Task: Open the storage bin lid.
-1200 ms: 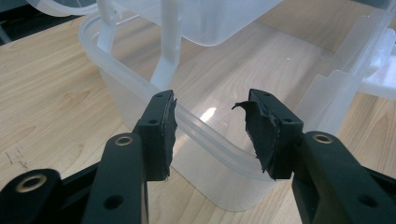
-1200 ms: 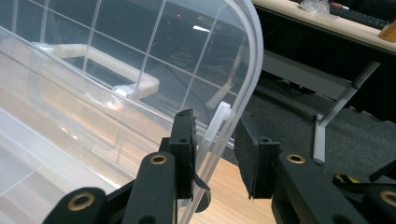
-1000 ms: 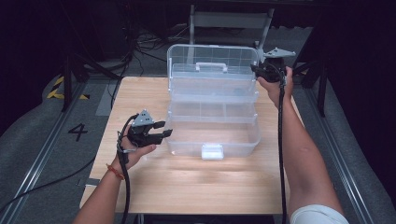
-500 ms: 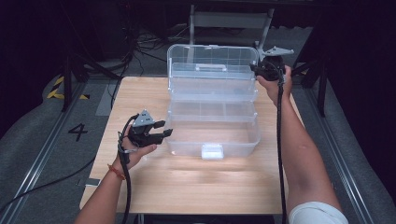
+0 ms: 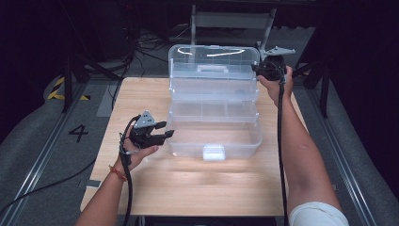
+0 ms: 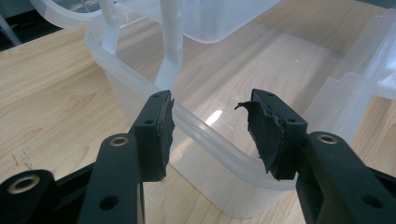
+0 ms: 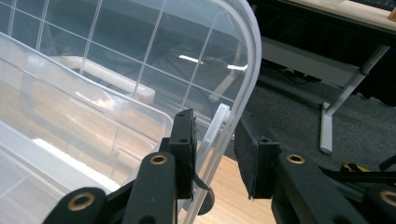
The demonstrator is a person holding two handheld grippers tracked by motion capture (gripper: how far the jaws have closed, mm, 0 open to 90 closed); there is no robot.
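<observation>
A clear tiered storage box (image 5: 214, 106) is standing unfolded at the centre of the wooden surface (image 5: 188, 188). The right gripper (image 5: 269, 69), at the box's 2 o'clock corner, is straddling the raised lid's (image 7: 154, 60) edge; whether its jaws are pressing the lid cannot be told. The left gripper (image 5: 157, 134), at 8 o'clock, is hovering with jaws released over the bottom tray's rim (image 6: 205, 133).

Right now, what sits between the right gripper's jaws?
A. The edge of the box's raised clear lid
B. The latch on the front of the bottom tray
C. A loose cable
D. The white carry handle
A: in the right gripper view, the right gripper straddles the curved edge of the raised lid of the clear box.
</observation>
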